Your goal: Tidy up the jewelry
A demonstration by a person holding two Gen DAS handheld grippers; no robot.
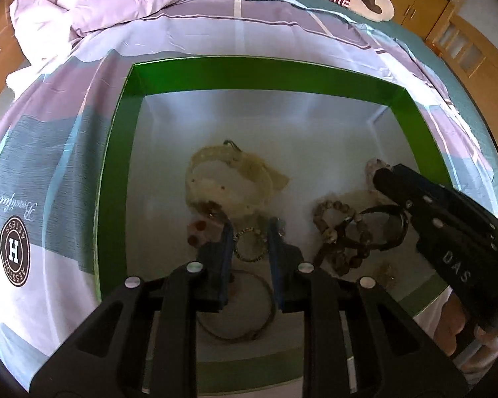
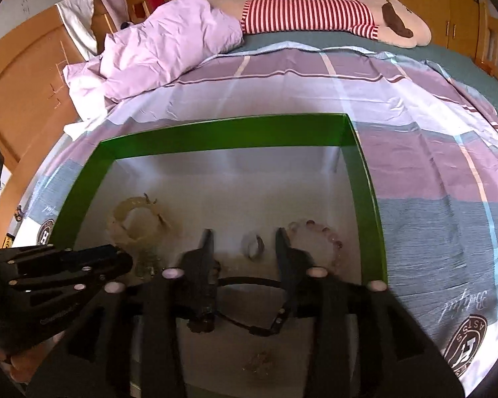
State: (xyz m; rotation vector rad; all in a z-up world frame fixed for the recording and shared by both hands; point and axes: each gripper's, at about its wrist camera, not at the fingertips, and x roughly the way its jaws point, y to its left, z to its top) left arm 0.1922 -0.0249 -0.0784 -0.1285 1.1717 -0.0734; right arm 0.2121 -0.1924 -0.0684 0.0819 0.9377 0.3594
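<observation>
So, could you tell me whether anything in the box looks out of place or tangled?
Yes: in the green box, the brown bead bracelets lie heaped over a black bangle instead of apart. The small ring bracelet lies separate.

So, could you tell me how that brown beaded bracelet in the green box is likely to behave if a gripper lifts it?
The brown beaded bracelet is strung from separate round beads, so it will probably sag, not hold a ring. It overlaps a black band, so it may drag that along. The beads look smooth, so open fingers might slip.

Soft daylight, hazy glare mid-frame, strong fisheye edge warp.
</observation>
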